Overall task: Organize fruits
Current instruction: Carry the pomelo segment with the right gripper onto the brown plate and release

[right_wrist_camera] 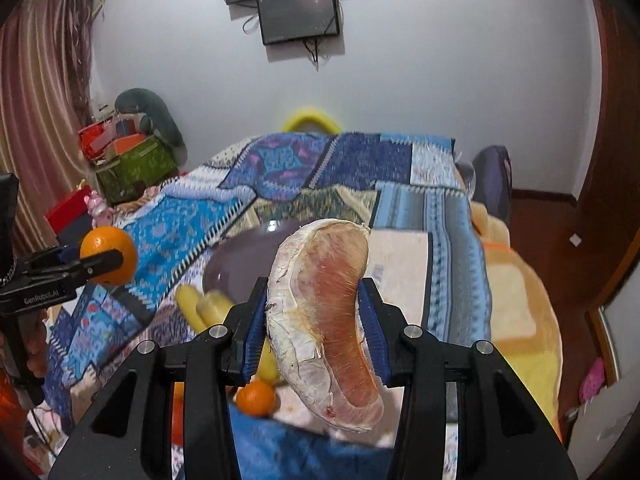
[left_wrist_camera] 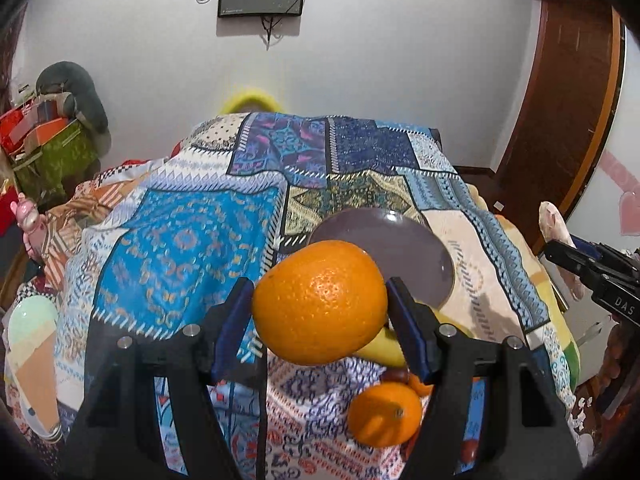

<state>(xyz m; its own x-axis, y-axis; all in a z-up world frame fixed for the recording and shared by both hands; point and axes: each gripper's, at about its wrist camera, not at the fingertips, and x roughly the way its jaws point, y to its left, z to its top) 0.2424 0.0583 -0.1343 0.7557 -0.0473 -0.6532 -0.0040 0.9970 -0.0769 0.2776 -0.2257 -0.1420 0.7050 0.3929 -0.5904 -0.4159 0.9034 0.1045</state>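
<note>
My left gripper (left_wrist_camera: 320, 300) is shut on a large orange (left_wrist_camera: 320, 304), held above the patchwork quilt. The right wrist view shows that same orange (right_wrist_camera: 110, 254) in the left gripper at the far left. My right gripper (right_wrist_camera: 312, 312) is shut on a peeled pomelo segment (right_wrist_camera: 326, 320), pink flesh with white pith, also lifted. A grey plate (left_wrist_camera: 400, 248) lies on the quilt just beyond both; it appears too as the plate (right_wrist_camera: 240, 256) behind the segment. Below lie bananas (right_wrist_camera: 204, 308), a small orange (left_wrist_camera: 386, 414) and a tangerine (right_wrist_camera: 256, 398).
The patchwork quilt (left_wrist_camera: 192, 232) covers a raised bed or table. A green box (right_wrist_camera: 136, 168) piled with things stands far left by a curtain. A wall screen (right_wrist_camera: 298, 14) hangs ahead. A wooden door (left_wrist_camera: 560, 120) is at the right.
</note>
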